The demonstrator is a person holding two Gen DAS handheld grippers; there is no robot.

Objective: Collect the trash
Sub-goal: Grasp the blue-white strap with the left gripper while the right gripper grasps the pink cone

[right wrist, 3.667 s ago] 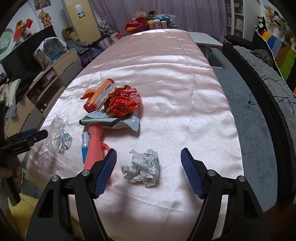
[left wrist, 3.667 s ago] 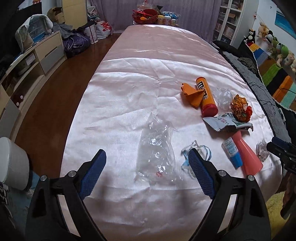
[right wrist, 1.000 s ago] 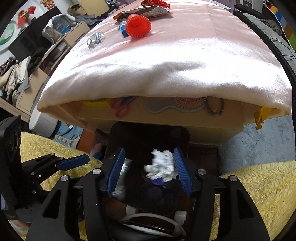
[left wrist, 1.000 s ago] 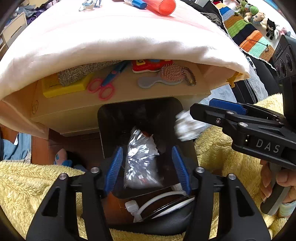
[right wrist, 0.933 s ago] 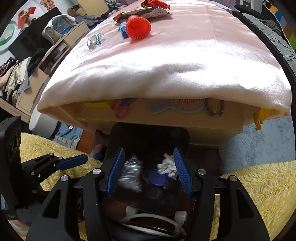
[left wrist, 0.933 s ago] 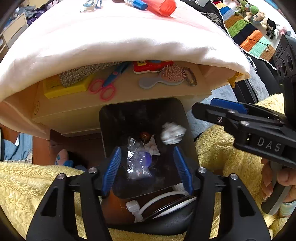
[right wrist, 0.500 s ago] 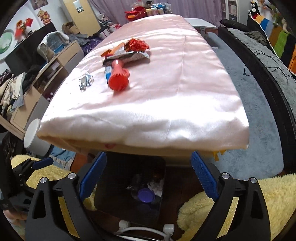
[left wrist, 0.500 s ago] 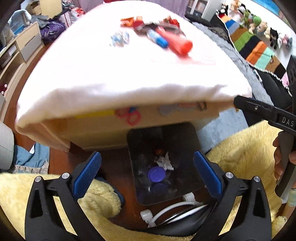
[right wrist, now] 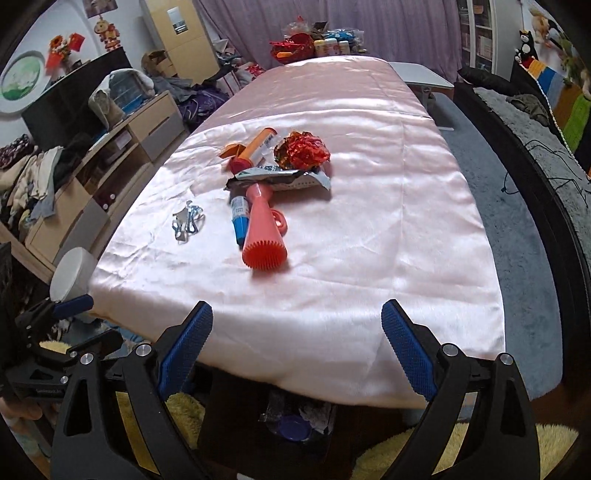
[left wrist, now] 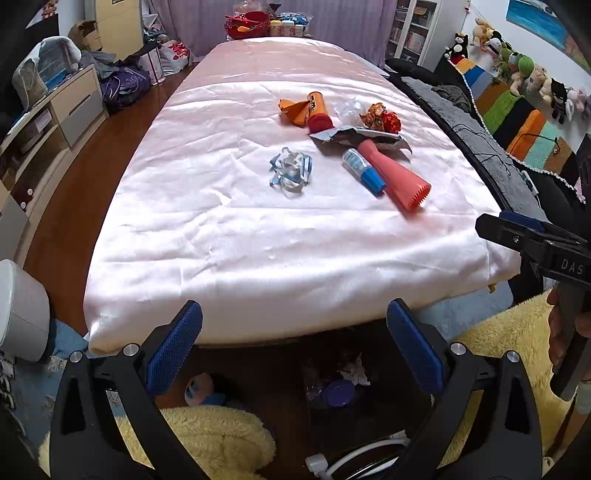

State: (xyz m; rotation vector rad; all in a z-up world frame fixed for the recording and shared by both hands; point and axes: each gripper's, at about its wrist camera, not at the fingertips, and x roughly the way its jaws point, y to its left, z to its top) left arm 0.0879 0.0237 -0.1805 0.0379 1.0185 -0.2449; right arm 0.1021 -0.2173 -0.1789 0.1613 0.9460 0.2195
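Both grippers are open and empty, held at the table's near edge above the black trash bin point(left wrist: 369, 417). My left gripper point(left wrist: 293, 347) and right gripper point(right wrist: 295, 343) face the pink-covered table point(left wrist: 258, 229). On it lie a blue-and-clear crumpled wrapper point(left wrist: 290, 175), a silver snack packet point(left wrist: 354, 134), a crumpled orange-red foil point(left wrist: 380, 118), an orange tube point(left wrist: 317, 109) with an orange wrapper point(left wrist: 293, 109), a blue-capped tube point(left wrist: 364, 171) and a coral brush point(left wrist: 397, 177). The bin point(right wrist: 295, 424) holds a purple lid, white paper and clear plastic.
A white round bin point(left wrist: 20, 310) stands on the floor at the left. Yellow fluffy rugs point(left wrist: 207, 435) lie beside the trash bin. A low cabinet point(left wrist: 48, 110) runs along the left wall and a dark sofa point(left wrist: 480, 122) along the right. Snacks point(left wrist: 258, 22) crowd the table's far end.
Both grippers dropped their clear bag and paper ball into the bin, opened wide, then lifted and tilted up from the bin to face the tabletop.
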